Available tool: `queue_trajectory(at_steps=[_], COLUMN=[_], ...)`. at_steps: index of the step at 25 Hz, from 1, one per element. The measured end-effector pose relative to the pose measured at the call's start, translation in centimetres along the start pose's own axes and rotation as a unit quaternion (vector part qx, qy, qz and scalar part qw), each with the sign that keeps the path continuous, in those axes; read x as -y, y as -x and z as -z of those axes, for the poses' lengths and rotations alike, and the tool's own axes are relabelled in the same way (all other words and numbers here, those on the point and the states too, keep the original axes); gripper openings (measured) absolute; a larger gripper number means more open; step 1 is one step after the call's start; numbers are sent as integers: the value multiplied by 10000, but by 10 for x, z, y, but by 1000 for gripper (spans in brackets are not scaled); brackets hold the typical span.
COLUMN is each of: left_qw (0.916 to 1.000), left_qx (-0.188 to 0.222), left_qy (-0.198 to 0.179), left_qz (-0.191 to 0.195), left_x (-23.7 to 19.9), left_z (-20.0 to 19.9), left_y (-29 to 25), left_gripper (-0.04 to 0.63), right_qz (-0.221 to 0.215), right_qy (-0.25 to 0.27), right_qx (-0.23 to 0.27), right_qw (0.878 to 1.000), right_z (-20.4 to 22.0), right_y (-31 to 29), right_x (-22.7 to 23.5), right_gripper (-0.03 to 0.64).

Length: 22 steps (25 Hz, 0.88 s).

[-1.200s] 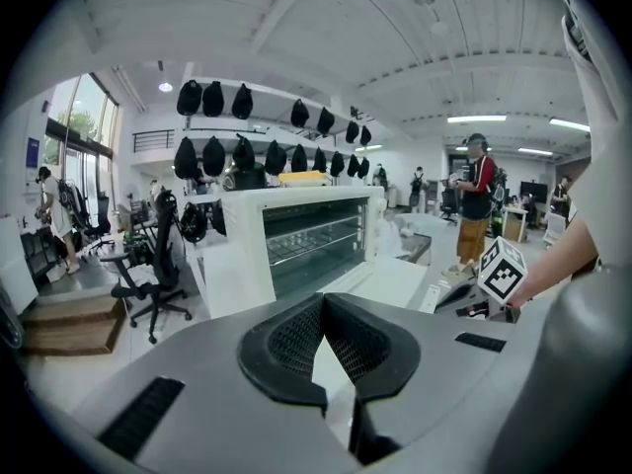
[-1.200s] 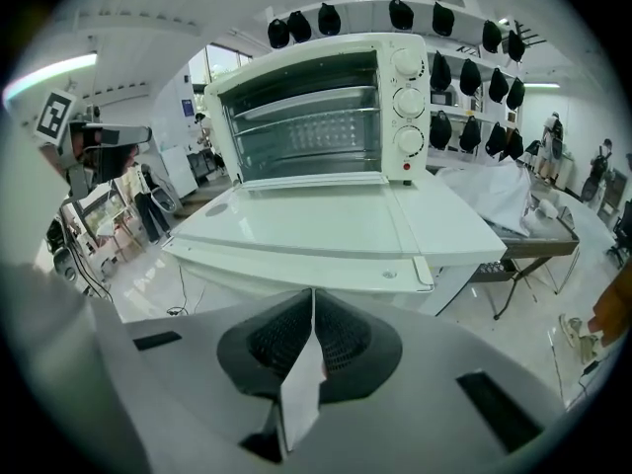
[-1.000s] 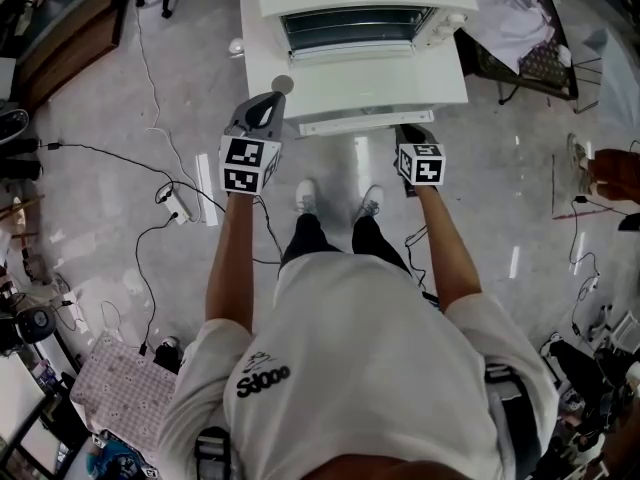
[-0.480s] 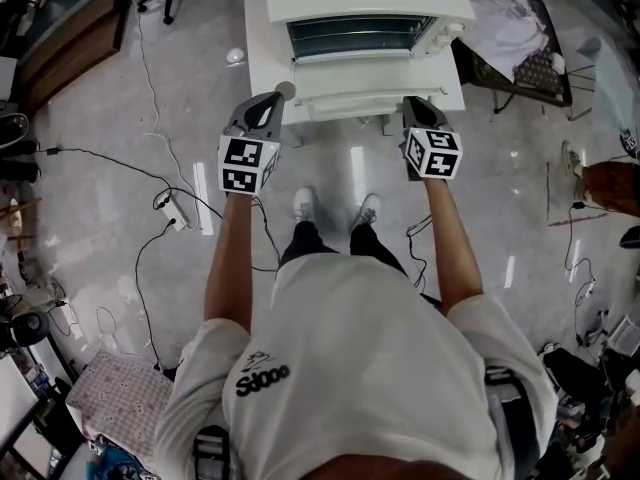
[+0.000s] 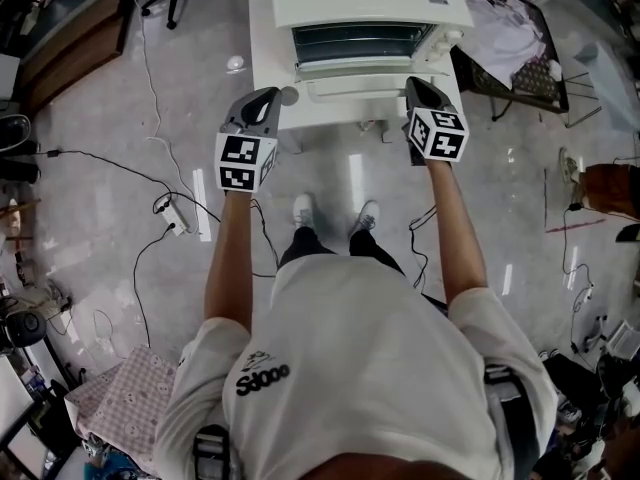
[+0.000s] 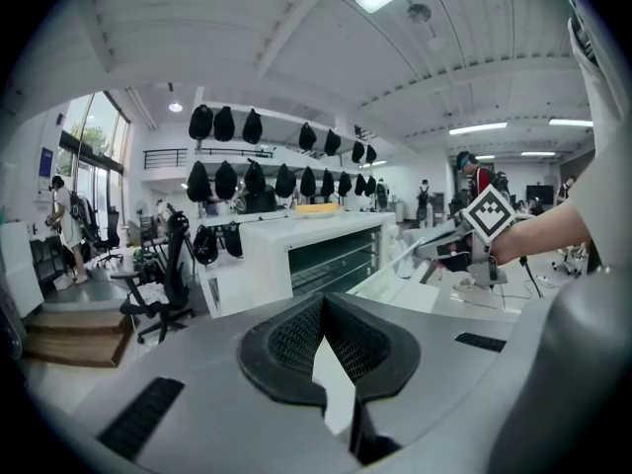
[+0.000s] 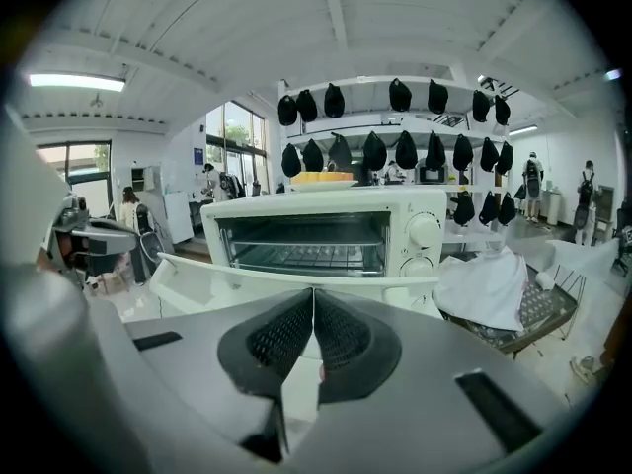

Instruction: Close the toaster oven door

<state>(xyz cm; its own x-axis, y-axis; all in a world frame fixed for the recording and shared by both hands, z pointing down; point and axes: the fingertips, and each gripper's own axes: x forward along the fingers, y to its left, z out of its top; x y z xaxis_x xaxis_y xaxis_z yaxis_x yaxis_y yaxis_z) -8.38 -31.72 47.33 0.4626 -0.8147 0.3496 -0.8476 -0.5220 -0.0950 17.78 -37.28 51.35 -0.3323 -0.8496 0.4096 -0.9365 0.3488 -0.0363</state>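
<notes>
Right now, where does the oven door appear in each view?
Head view: the door is at top centre, partly open, just below the oven opening.
Left gripper view: right of centre, slanting out from the opening.
Right gripper view: a white bar across the middle, just under the opening.
Shared landmark: the dark opening with its rack.

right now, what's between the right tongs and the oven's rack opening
Only the partly open door, its top rail just beyond the shut right tongs; the right gripper view shows it.
</notes>
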Motion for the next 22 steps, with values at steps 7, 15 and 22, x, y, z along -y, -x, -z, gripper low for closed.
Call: queue_trajectory(at_steps=[7, 15, 22], left_qw=[9999, 9998, 9997], left_qx=[72, 128, 104], left_qy=[-99, -134, -223], left_qz=[75, 58, 21], left_x=[5, 0, -13], left_z=[-12, -22, -29], left_y=[-1, -8, -20], left_gripper=[17, 17, 17], right_qz=[66, 79, 141], right_qy=[84, 150, 137], right_qx=[439, 661, 640], right_qw=[9990, 9977, 9978], right_z=[-35, -70, -93], right_y=[-15, -39, -66], right_x=[6, 12, 21], right_gripper=[10, 9, 9])
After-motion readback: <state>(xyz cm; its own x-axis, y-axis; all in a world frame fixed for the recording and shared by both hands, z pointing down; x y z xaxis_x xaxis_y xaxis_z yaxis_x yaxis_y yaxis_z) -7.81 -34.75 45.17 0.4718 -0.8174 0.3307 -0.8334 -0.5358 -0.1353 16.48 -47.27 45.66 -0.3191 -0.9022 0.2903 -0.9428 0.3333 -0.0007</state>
